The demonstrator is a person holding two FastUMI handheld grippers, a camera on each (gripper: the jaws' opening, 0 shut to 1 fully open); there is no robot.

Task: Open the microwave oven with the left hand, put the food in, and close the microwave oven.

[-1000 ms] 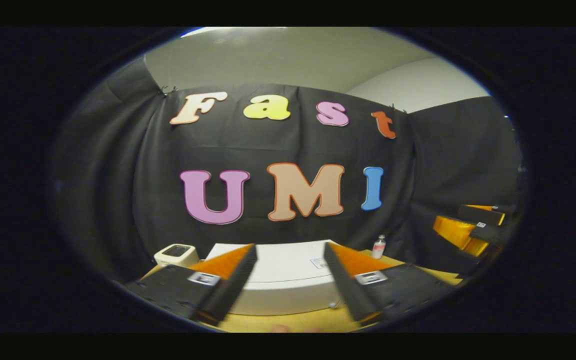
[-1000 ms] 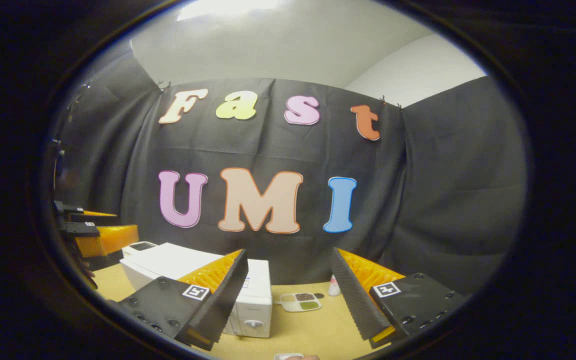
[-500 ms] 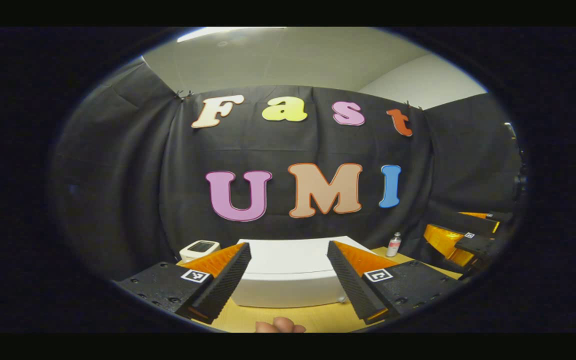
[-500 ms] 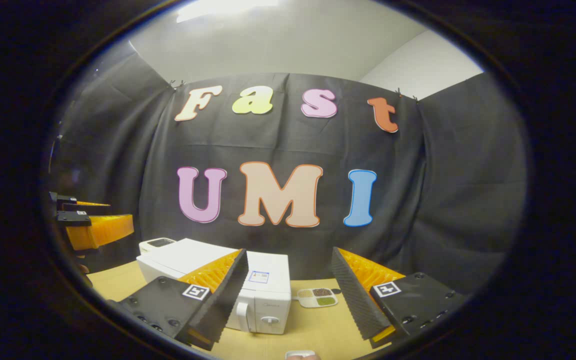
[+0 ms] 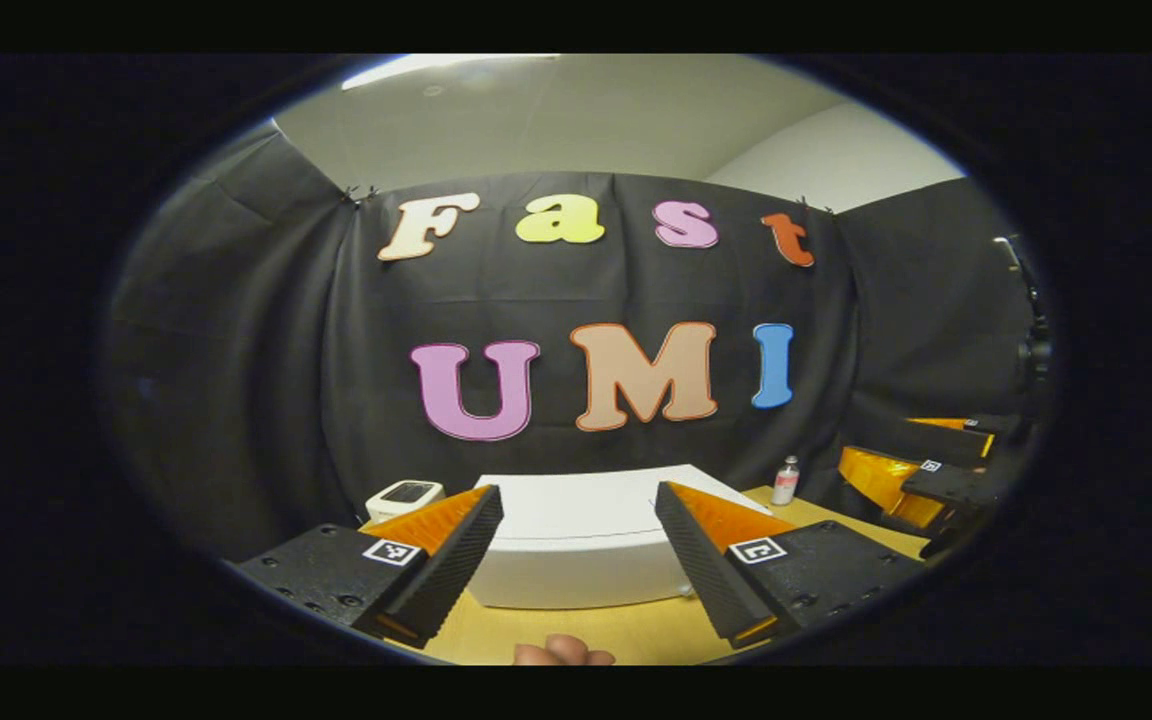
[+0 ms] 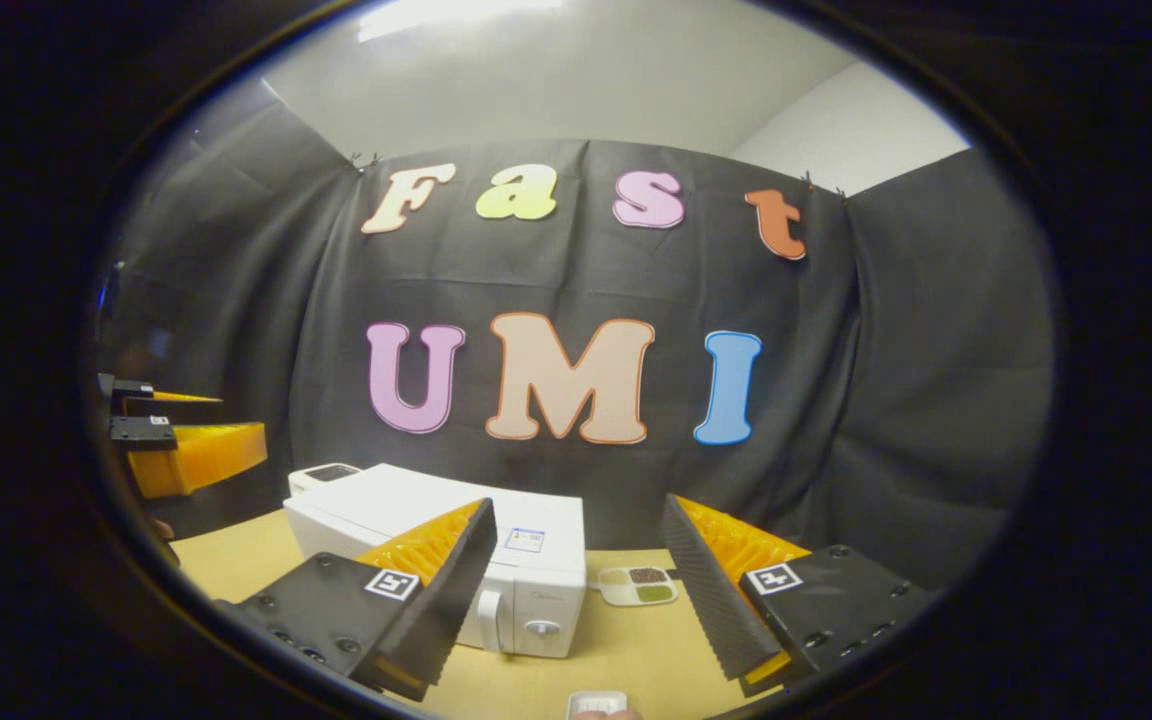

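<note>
The white microwave (image 6: 436,545) sits door closed on the tan surface (image 6: 626,650), at 12 o'clock ahead of the left gripper (image 5: 576,560), whose jaws are spread and empty. The right gripper (image 6: 576,590) also has spread, empty jaws. The food tray (image 6: 636,586) lies just beside the microwave, at its 3 o'clock.

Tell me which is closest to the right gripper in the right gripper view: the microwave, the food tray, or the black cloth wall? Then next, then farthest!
1. Microwave, just beyond the right gripper, left of centre.
2. Food tray, on the table behind, centre-right.
3. Black cloth wall, at the back.
</note>
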